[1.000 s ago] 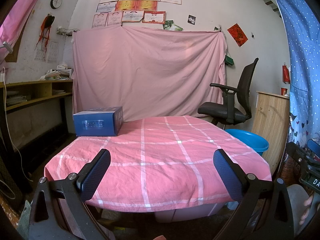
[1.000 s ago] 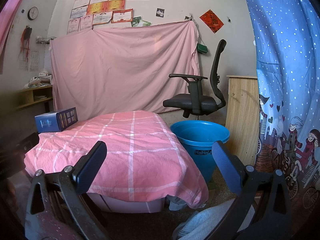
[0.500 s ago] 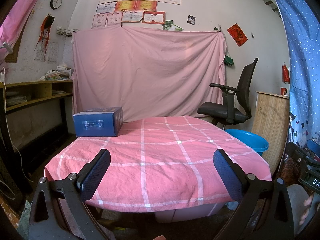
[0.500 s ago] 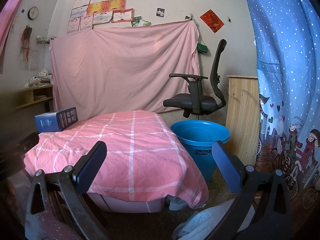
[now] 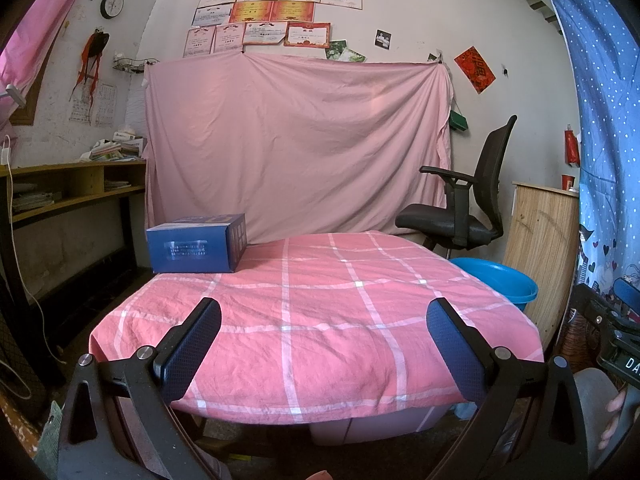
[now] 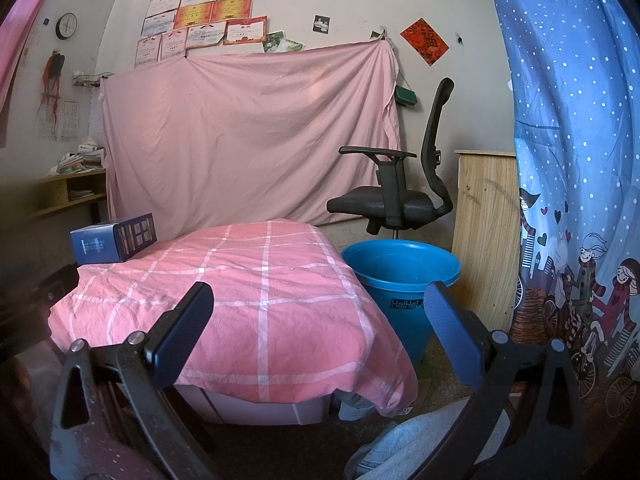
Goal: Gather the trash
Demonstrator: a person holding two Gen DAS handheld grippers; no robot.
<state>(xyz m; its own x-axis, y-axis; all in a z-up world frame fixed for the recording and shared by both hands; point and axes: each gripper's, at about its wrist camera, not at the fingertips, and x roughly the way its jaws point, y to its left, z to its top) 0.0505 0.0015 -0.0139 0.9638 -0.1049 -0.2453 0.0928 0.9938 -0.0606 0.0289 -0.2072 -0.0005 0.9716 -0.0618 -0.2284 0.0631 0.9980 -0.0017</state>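
Note:
A dark blue cardboard box [image 5: 197, 243] lies at the far left corner of a table under a pink checked cloth [image 5: 320, 320]; the right wrist view shows the box [image 6: 113, 243] too. A blue plastic bucket [image 6: 401, 280] stands on the floor at the table's right side, its rim [image 5: 496, 278] showing in the left wrist view. My left gripper [image 5: 323, 308] hangs open over the table's near edge, nothing between its fingers. My right gripper [image 6: 318, 292] is also open and empty, held near the table's front right corner. No loose trash shows on the cloth.
A black office chair [image 6: 394, 196] stands behind the bucket, beside a wooden cabinet [image 6: 486, 232]. A pink sheet [image 5: 296, 148] covers the back wall. Wooden shelves [image 5: 68, 192] run along the left. A blue patterned curtain [image 6: 572, 200] hangs on the right. A person's knee [image 6: 412, 444] is below.

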